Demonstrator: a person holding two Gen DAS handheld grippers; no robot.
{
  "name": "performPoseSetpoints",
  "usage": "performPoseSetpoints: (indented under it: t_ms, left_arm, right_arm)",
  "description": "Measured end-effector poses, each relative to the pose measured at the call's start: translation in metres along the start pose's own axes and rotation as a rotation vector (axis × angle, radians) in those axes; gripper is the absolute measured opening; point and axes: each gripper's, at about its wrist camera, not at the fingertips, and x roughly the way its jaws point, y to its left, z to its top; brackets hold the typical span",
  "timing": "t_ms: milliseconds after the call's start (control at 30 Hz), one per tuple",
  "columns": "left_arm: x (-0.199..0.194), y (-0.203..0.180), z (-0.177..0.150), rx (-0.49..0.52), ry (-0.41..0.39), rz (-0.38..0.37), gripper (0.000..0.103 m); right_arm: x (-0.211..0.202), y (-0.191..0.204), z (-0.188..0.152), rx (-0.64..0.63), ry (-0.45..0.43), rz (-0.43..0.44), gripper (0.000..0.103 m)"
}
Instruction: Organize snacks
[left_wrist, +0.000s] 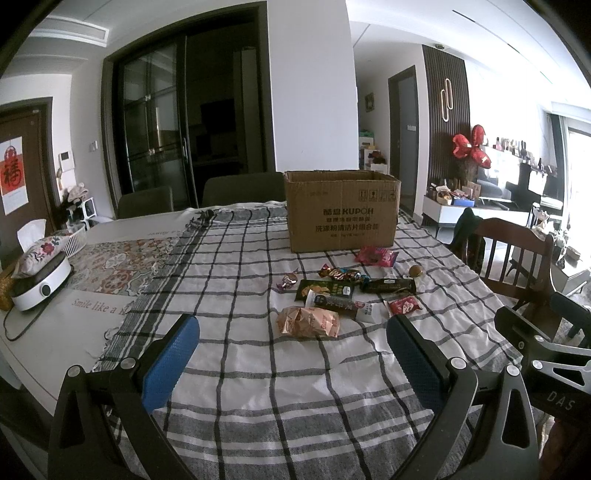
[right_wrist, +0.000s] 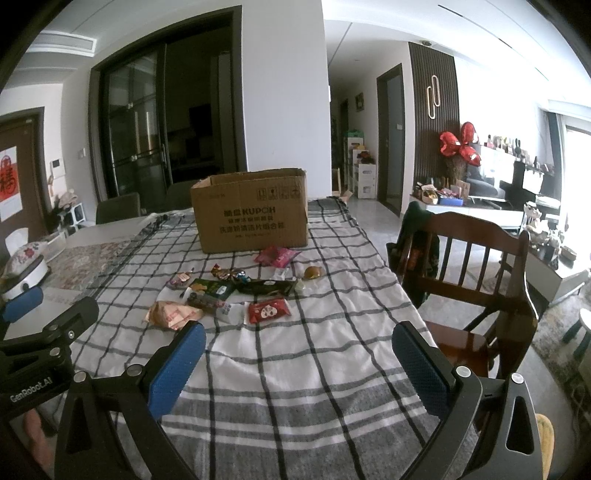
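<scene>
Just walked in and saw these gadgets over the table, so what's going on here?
A person is holding a two-finger gripper in each hand above a table with a checked cloth. Both the left gripper and the right gripper are open and hold nothing. A scatter of snacks lies ahead of them: a crinkled orange packet, a red packet, dark bars and small sweets. Behind the snacks stands an open cardboard box. Nothing has been picked up yet.

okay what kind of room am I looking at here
Most likely a home dining area that opens onto a living room. A table with a checked cloth holds snacks and a cardboard box, a wooden chair stands beside it, and shelves of ornaments line the far wall.
</scene>
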Motion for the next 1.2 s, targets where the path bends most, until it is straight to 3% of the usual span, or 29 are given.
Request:
performPoseSetpoints:
  t_ms: [1200]
  left_arm:
    - [-0.0003,-0.0010,-0.0039,0.001,-0.004,0.001,0.103]
  right_arm:
    - [0.0002,0.0000,-0.0007,0.000,-0.002,0.000,0.102]
